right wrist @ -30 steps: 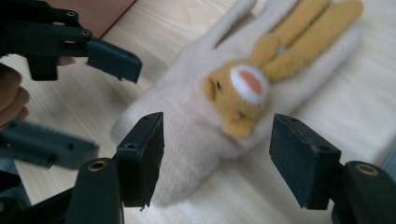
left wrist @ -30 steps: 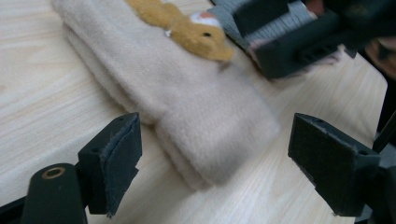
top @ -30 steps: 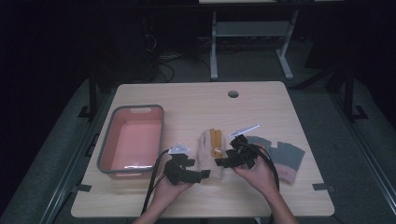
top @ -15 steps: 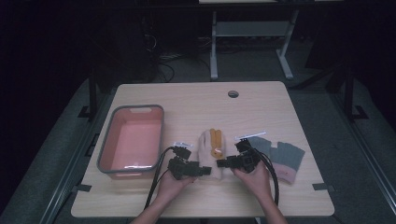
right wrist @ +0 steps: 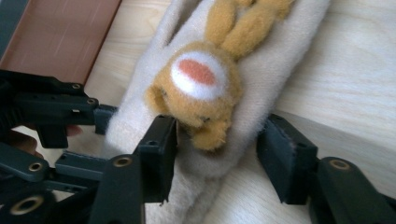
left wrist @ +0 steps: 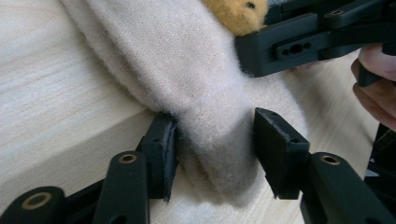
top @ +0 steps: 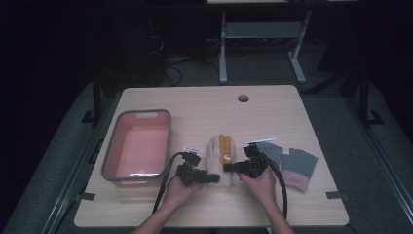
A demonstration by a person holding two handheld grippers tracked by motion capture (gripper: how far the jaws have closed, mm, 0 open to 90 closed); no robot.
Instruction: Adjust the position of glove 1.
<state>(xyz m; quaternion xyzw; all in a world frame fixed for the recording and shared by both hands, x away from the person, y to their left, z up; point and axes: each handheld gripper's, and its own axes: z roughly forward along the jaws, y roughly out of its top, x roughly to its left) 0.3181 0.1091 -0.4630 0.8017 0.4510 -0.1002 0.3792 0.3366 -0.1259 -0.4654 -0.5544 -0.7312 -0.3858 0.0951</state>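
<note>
A cream mitten (top: pixel 216 158) with an orange plush animal (top: pixel 224 145) sewn on it lies at the table's middle front. My left gripper (top: pixel 214 179) comes at its cuff from the left. In the left gripper view a bunched fold of the mitten (left wrist: pixel 210 116) sits between the pads of my left gripper (left wrist: pixel 215 149), and both pads touch it; the jaws have just been closing. My right gripper (top: pixel 229 167) reaches in from the right. Its jaws have also been closing and straddle the mitten (right wrist: pixel 261 70) and the plush animal (right wrist: pixel 198 88); the right gripper (right wrist: pixel 217 154) has a gap at one pad.
A grey-rimmed pink tub (top: pixel 111 155) stands at the left of the table. A pair of grey gloves with pink cuffs (top: pixel 294 163) lies to the right of my right hand. A cable hole (top: pixel 243 98) sits near the far edge.
Both grippers' jaws have narrowed around the mitten's cuff end. The right hand has sunk a little toward the table, while the left hand stayed about where it was.
</note>
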